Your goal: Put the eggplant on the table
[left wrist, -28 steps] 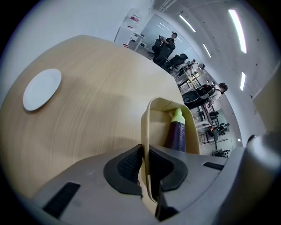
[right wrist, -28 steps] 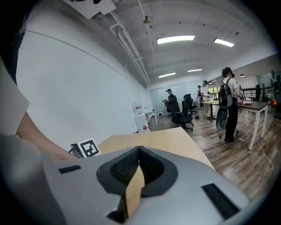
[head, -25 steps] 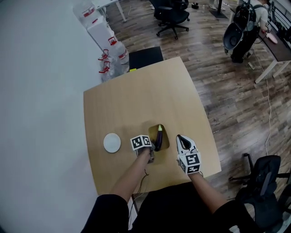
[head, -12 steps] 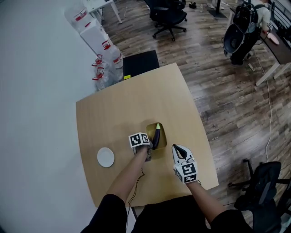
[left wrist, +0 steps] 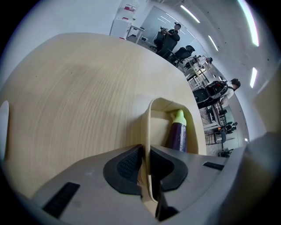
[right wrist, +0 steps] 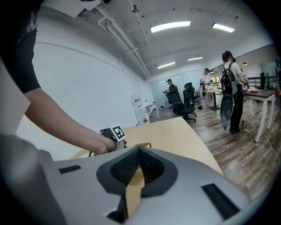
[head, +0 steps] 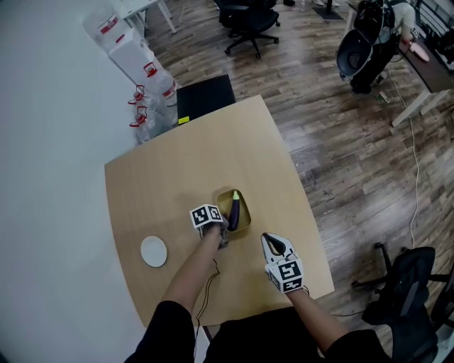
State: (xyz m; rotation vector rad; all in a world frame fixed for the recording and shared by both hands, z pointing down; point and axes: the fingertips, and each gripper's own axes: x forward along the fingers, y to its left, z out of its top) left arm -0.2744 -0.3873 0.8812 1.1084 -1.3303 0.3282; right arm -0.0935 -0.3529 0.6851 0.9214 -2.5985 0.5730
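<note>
A purple eggplant [head: 234, 210] with a green stem end lies in a small tan bowl [head: 246, 221] near the middle of the wooden table [head: 177, 177]. My left gripper [head: 223, 230] is shut on the bowl's near-left rim. In the left gripper view its pads clamp the thin bowl [left wrist: 149, 118] wall at the left gripper [left wrist: 145, 151], with the eggplant [left wrist: 178, 132] just beyond. My right gripper [head: 268, 239] hovers to the right of the bowl, nearer me, shut and holding nothing. In its own view the right gripper [right wrist: 138, 151] points toward the left hand.
A white disc [head: 154, 251] lies on the table left of my left arm. The table's near edge is close behind both hands. Beyond the far edge stand a black box [head: 206, 96], water jugs [head: 145, 106] and an office chair [head: 245, 21]. Another chair [head: 408, 283] is at the lower right.
My left gripper has moved the bowl with the eggplant a little away from the near edge and lower. The right gripper has sunk slightly. The head view has shifted.
</note>
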